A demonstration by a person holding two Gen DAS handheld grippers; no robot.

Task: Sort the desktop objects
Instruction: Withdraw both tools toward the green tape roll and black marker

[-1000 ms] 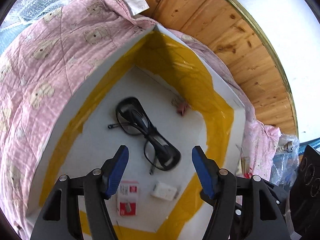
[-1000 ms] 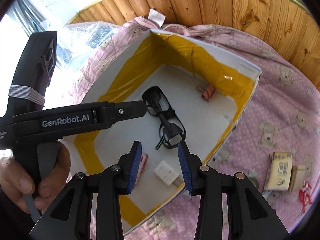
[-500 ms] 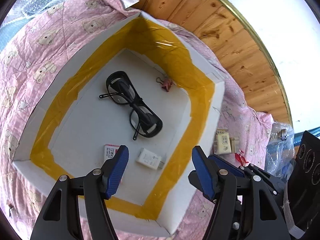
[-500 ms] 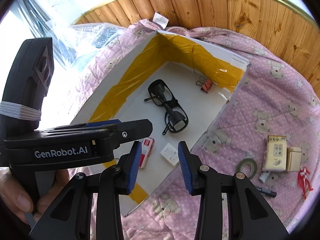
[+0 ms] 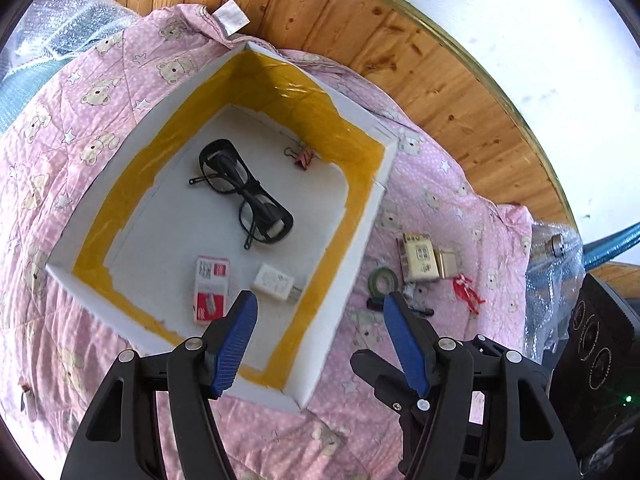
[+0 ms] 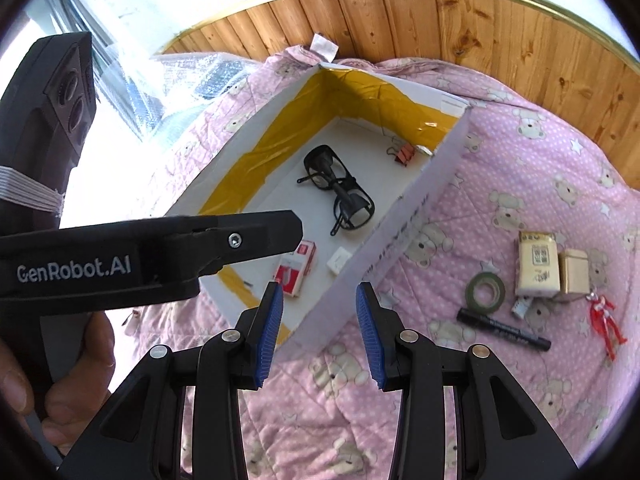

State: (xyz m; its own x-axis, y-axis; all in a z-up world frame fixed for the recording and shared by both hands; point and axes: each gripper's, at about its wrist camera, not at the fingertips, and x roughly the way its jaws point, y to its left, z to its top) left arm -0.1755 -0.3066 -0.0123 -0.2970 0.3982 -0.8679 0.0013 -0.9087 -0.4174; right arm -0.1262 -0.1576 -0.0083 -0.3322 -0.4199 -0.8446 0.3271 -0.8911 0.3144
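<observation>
Pink bear cloth [image 6: 520, 184] is lying under everything. A white box [image 6: 400, 240] with yellow tape inside is sitting on it, already holding black glasses [image 5: 244, 192], a red packet [image 5: 211, 289], a white plug [image 5: 276, 282] and a little clip [image 5: 303, 156]. Beside the box, more things are waiting: a green tape ring [image 6: 485, 292], a black marker [image 6: 505, 329], a cream packet [image 6: 538, 263], a small tan box [image 6: 573, 271] and a red toy figure [image 6: 606, 316]. Both tongs, the left gripper [image 5: 318, 340] and the right gripper [image 6: 320, 332], are hanging spread apart and holding nothing. The marker is probably light, stiff and smooth, so pinching its middle across the thin way should be working best.
</observation>
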